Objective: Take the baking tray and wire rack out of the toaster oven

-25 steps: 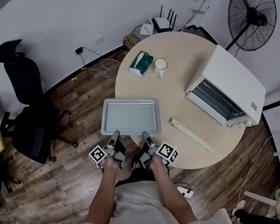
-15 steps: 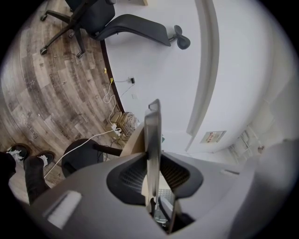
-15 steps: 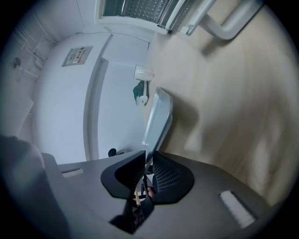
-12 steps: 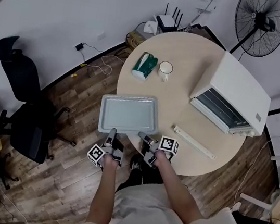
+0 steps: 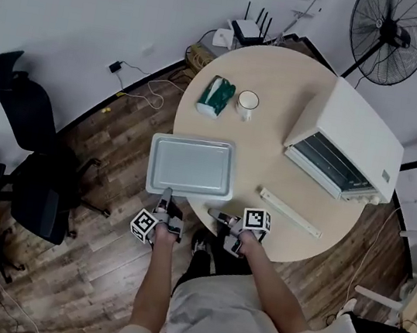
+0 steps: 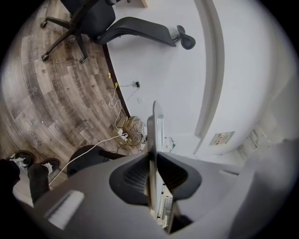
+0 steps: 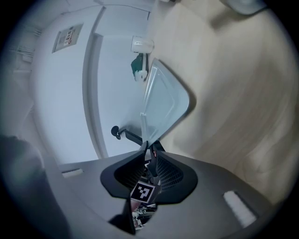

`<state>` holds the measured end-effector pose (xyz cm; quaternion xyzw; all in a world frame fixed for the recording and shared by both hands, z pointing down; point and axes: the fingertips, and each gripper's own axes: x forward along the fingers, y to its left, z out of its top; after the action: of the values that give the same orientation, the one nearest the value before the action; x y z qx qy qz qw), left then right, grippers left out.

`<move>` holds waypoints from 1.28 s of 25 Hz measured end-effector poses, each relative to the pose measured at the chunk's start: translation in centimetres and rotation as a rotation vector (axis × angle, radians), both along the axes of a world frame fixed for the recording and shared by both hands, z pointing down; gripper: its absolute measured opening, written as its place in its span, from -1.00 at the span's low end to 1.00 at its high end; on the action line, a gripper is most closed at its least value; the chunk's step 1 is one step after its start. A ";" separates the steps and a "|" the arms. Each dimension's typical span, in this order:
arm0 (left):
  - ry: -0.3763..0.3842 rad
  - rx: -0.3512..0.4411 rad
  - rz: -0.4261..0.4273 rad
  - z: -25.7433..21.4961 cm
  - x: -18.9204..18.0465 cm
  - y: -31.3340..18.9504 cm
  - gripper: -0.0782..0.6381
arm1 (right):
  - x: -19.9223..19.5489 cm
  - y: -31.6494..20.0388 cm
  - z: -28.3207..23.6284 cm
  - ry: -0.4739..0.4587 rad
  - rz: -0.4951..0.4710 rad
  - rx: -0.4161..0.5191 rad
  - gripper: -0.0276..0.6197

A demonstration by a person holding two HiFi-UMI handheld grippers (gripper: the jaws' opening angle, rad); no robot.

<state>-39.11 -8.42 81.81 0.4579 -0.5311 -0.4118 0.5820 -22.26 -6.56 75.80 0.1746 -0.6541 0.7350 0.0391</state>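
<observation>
Lying flat on the round table [image 5: 285, 80], the baking tray [image 5: 191, 167] is near the edge that is closest to the person. It is well apart from the white toaster oven [image 5: 351, 133], which stands at the right side of the table.

The left gripper [image 5: 166, 194] reaches the near rim of the tray, close to its left corner. In the left gripper view the thin rim of the tray [image 6: 156, 126] goes straight between the two jaws of this gripper [image 6: 152, 161], seen from its edge. The jaws have just been closing and now they sit tight around the rim, with almost no space left.

The right gripper [image 5: 215, 215] is just beside the near edge of the tray, toward its right corner. Its jaws have just been opening. In the right gripper view they [image 7: 148, 151] stand a little apart and nothing is between the pads. The corner of the tray [image 7: 163, 102] ends just at their tips; whether it touches them, I cannot tell.

A mug [image 5: 246, 101] and a green packet [image 5: 213, 96] stand on the far side of the table, and a long pale strip [image 5: 289, 211] lies in front of the oven.
</observation>
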 end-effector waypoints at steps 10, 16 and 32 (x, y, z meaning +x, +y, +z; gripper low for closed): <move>-0.043 -0.019 0.080 0.2 1.2 -1.1 -0.47 | 1.6 -2.4 -2.0 0.230 0.051 0.288 -0.75; -0.056 0.004 0.115 -0.6 1.7 -0.4 -0.46 | 3.3 -2.2 -3.3 0.439 0.010 0.479 -0.75; -0.318 0.061 0.312 -6.8 5.1 4.1 -0.46 | 5.1 -0.3 -5.7 0.536 0.133 0.593 -0.75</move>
<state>-34.05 -4.32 74.97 0.6109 -0.5262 -0.2556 0.5334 -17.14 -6.82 70.08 0.4058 -0.7916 0.4437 0.1085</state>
